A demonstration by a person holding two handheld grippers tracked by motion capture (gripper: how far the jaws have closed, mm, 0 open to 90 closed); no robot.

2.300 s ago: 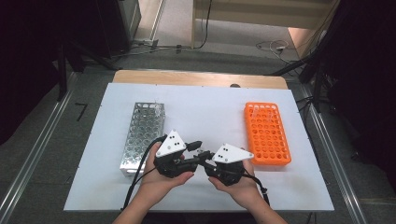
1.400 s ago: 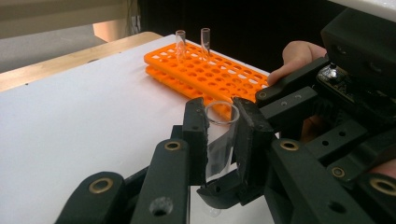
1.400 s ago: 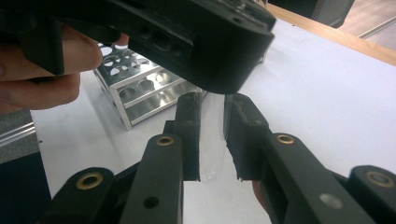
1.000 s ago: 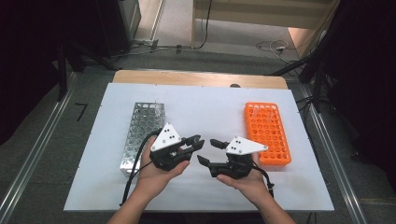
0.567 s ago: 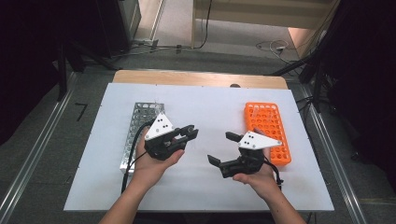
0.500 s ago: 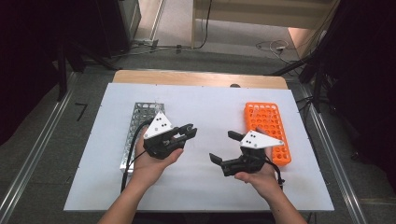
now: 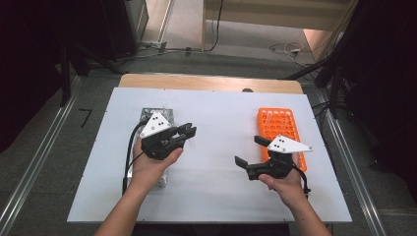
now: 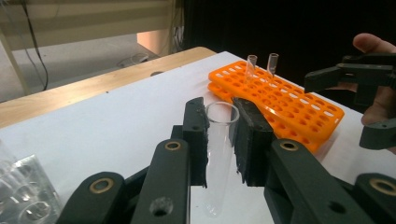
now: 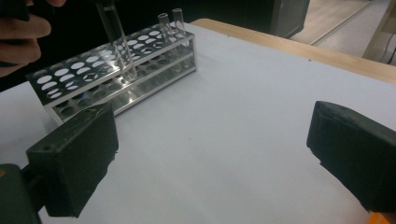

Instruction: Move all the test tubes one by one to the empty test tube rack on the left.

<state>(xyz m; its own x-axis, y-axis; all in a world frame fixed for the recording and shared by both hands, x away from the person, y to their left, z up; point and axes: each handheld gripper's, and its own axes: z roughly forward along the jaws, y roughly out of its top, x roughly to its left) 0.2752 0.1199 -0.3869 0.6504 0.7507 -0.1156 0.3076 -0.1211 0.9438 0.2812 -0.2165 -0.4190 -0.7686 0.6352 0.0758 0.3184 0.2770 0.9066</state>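
between the two racks on the white surface (image 7: 216,123), the hands have drawn apart. left tool (image 8: 219,135) keeps pinching the glass tube (image 8: 218,154); right tool (image 9: 210,154) has just spread, nothing between its jaws. handover looks done; the tube likely goes next to the metal rack (image 9: 116,74).

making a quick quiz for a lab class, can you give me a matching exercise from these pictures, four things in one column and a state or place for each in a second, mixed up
Things
1. clear glass test tube
2. orange plastic tube rack
3. silver metal tube rack
4. right gripper

States or places
A. jaws wide apart, nothing between them
B. clamped between the left gripper's black jaws
C. on the table's right side, two tubes standing in it
D. on the table's left side, beside the left hand

Pairs: 1-B, 2-C, 3-D, 4-A
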